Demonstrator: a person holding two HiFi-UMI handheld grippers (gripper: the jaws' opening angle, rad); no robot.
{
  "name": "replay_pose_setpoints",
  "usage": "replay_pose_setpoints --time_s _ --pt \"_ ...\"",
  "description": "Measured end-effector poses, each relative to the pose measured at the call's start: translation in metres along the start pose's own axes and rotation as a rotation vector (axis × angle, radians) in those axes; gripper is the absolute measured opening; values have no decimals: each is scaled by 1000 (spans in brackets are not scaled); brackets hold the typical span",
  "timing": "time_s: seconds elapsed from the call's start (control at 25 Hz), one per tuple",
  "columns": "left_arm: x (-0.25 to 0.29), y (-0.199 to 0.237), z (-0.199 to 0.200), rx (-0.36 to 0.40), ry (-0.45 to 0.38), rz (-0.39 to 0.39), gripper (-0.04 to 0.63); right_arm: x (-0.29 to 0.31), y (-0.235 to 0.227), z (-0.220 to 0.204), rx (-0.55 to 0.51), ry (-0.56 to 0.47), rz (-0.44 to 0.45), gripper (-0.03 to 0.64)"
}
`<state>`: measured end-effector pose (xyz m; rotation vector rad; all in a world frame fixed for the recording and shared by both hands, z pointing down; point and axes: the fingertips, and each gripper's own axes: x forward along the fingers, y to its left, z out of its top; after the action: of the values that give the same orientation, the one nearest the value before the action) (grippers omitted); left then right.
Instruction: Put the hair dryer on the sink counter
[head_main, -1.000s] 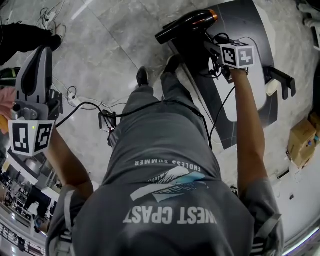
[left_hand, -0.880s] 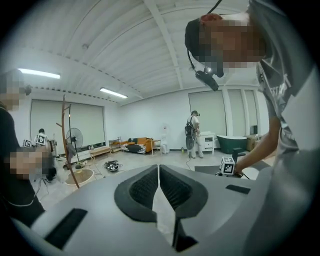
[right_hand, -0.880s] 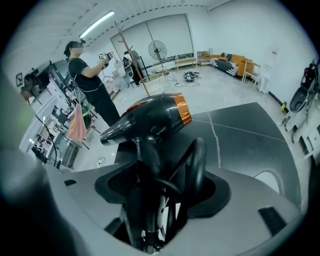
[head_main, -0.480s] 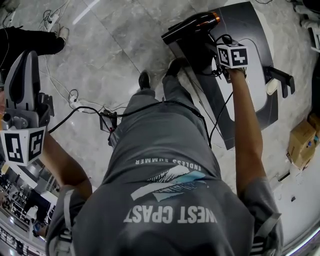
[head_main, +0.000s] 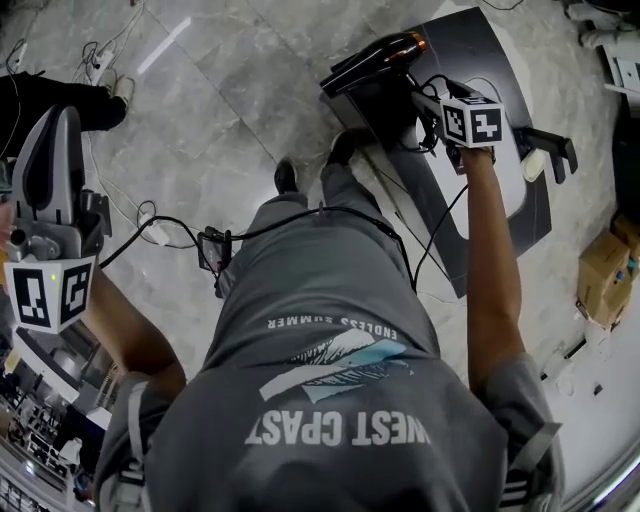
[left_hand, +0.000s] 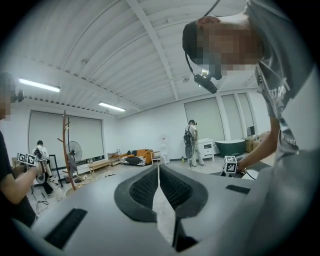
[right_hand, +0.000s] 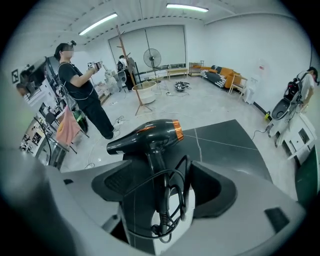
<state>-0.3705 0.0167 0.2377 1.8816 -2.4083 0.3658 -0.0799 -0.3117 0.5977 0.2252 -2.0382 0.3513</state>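
The black hair dryer (head_main: 375, 60) with an orange nozzle ring lies on the dark sink counter (head_main: 480, 45), its barrel over the counter's left edge. In the right gripper view the dryer (right_hand: 145, 135) rests on the counter (right_hand: 225, 145), and its handle and coiled cord (right_hand: 170, 215) run back between the jaws. My right gripper (head_main: 418, 95) (right_hand: 162, 175) stands open wide, with neither pad touching the handle. The white basin (right_hand: 175, 212) shows just below. My left gripper (head_main: 60, 115) (left_hand: 158, 167) is held off to the left over the floor, shut on nothing.
A black faucet (head_main: 550, 150) rises at the counter's right side. A cardboard box (head_main: 605, 270) sits on the floor at the right. Cables (head_main: 150, 215) trail across the tiles at the left. A person in black (right_hand: 80, 95) stands beyond the counter.
The right gripper stays by the dryer's handle at the counter, with the dryer in nearly the same spot. The left gripper has drifted a little to the left.
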Motion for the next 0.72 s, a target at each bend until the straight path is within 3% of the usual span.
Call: replay_pose_setpoints --time_s 0.2,0.48,0.6,0.72 --pt "3 -9 10 -6 -45 -51 26 -27 -5 9 24 -53 -54 353" --pt "8 -37 31 -12 -120 -153 26 -85 7 38 32 -202 -92 353" --pt "10 -51 38 -12 -147 -194 26 -124 19 56 20 -311 -114 353" --pt "9 -62 46 -12 -174 -225 26 -186 39 82 -15 -491 -154 351"
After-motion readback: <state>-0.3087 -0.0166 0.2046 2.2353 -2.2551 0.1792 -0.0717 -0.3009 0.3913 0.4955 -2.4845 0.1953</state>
